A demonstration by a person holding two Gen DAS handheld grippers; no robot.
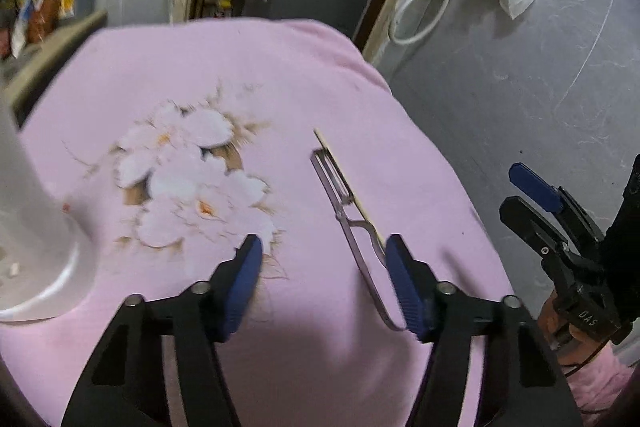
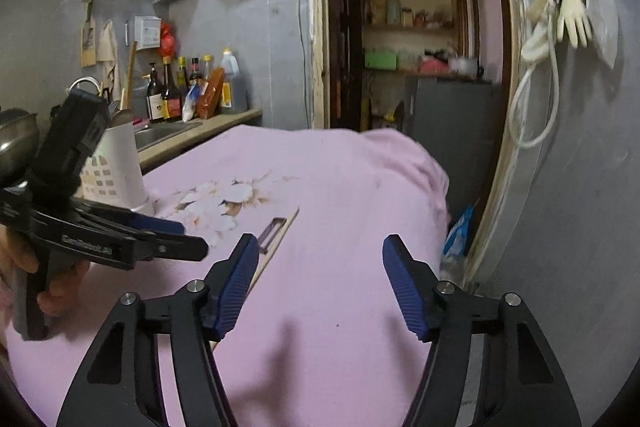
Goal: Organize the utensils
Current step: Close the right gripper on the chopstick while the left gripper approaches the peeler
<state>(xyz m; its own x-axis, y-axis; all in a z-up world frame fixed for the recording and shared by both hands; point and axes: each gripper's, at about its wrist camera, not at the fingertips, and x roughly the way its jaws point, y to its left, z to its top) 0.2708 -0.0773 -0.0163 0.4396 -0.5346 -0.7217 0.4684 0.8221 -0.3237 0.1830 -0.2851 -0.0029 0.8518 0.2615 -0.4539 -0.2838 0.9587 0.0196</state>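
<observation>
- The left gripper (image 1: 322, 259) is spread wide and holds nothing.
- It hangs low over the pink cloth (image 1: 304, 75) on the table.
- The right gripper (image 2: 318, 259) is spread wide too and is empty.
- In the left view it sits at the far right edge, off the side of the table.
- A metal peeler (image 1: 348, 227) lies flat on the cloth, right of the flower print.
- A thin wooden stick (image 1: 344, 179) lies along the peeler, touching it or just beside it.
- The near end of the peeler runs under the right finger of the left gripper.
- A white holder (image 2: 116, 167) stands at the far left of the table, and some handles stick out of its top.
- So some tools look put away already.
- The peeler and the stick are still out on the cloth.
- It looks like the left gripper must grab the peeler next and carry it to the holder.
</observation>
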